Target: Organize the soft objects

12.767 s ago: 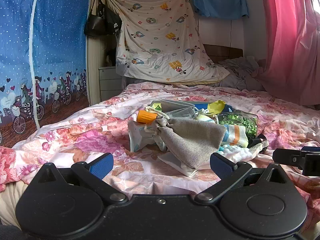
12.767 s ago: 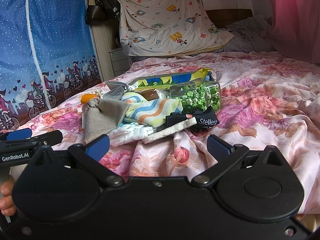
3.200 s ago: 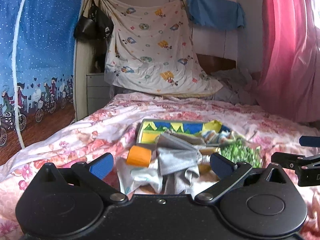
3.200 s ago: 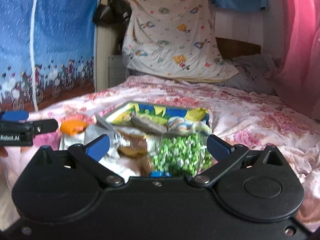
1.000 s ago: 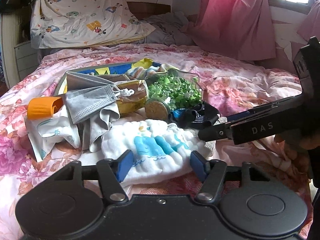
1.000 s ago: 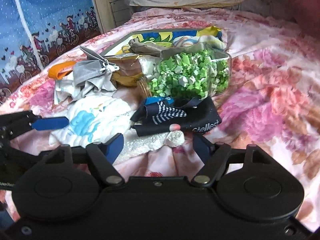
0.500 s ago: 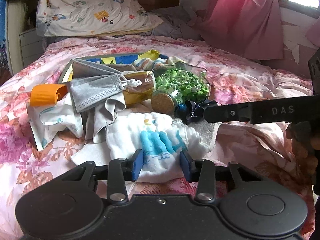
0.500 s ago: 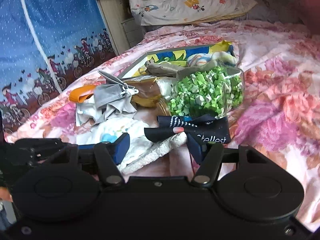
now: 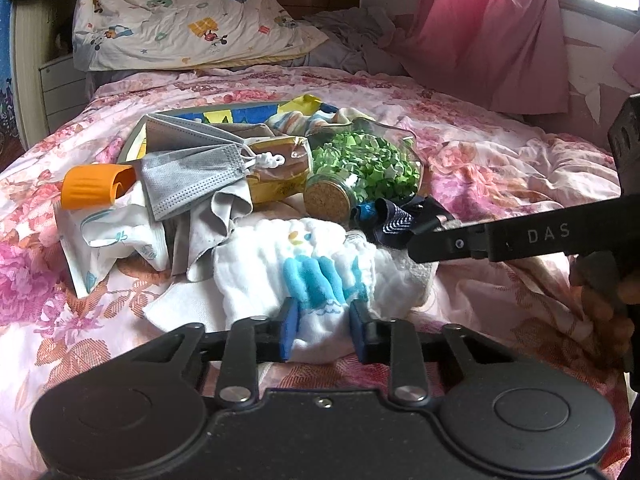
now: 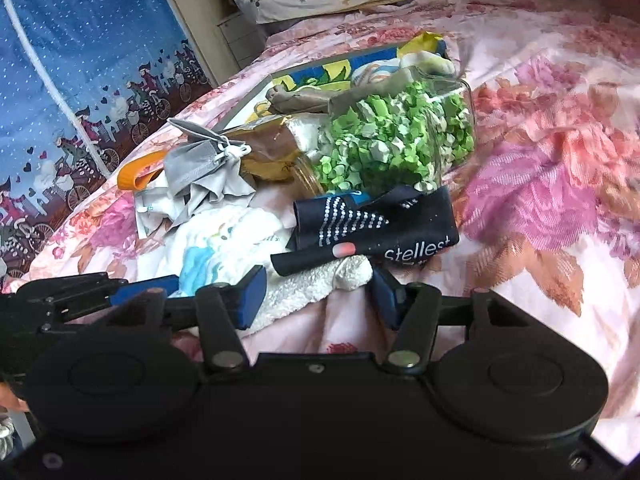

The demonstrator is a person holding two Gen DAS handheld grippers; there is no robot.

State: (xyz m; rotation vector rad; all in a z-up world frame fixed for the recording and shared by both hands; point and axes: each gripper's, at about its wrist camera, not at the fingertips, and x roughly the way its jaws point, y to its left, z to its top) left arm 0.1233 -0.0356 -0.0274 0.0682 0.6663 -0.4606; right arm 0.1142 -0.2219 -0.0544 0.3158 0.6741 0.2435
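Note:
A pile of soft things lies on the floral bed. My left gripper (image 9: 322, 330) is shut on the near edge of a white cloth with a blue print (image 9: 316, 268), also seen in the right wrist view (image 10: 208, 256). My right gripper (image 10: 316, 296) is half closed around the end of a white fluffy towel (image 10: 316, 280), under a dark navy sock (image 10: 376, 228); firm grip is unclear. It shows in the left wrist view (image 9: 424, 246) beside the sock (image 9: 394, 222). A grey face mask (image 9: 192, 168) lies behind.
A corked glass jar of green paper stars (image 9: 360, 168) lies on its side in the pile. An orange cap (image 9: 94, 186), a white pouch (image 9: 108, 240) and a colourful flat box (image 9: 216, 114) sit behind. A pillow (image 9: 180, 20) and pink curtain (image 9: 480, 32) stand farther back.
Both grippers came down close to the pile. The left jaws closed onto the white cloth with the blue print. The right jaws narrowed around the fluffy towel's end.

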